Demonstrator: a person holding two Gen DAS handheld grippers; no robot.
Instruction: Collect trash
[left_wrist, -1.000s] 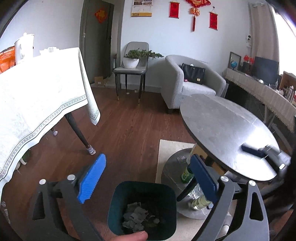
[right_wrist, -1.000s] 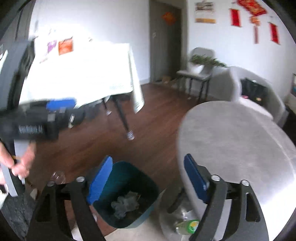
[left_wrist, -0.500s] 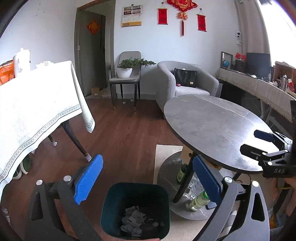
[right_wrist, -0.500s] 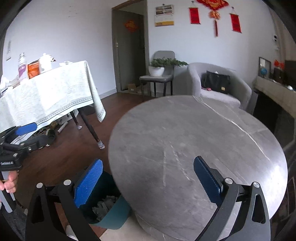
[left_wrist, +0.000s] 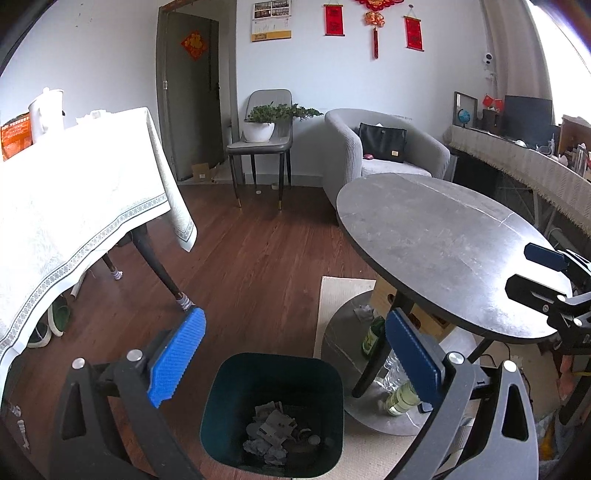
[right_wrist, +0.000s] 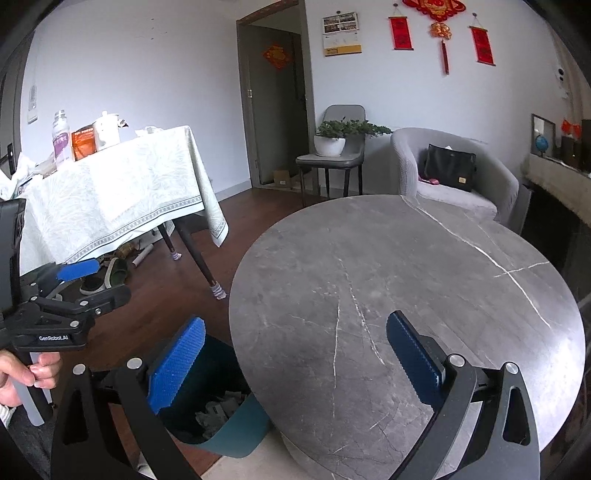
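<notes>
Both grippers risen and drawn back from the bin

Left gripper (left_wrist: 295, 354): dark green bin (left_wrist: 273, 413) sits lower ahead, whole rim showing; the thumb at its near edge gone. Right gripper (right_wrist: 293, 354), a second ago over the bin (right_wrist: 221, 413), now over the round grey table (right_wrist: 406, 295), bin off its left finger.

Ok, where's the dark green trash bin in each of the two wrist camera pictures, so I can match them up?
Left wrist: the trash bin sits bottom centre, on the floor between the open left tongs, crumpled paper inside.
Right wrist: the bin is bottom left, partly hidden behind the blue pad and tucked under the table's edge.
Shared landmark: the round grey table, right of the bin in both.
</notes>
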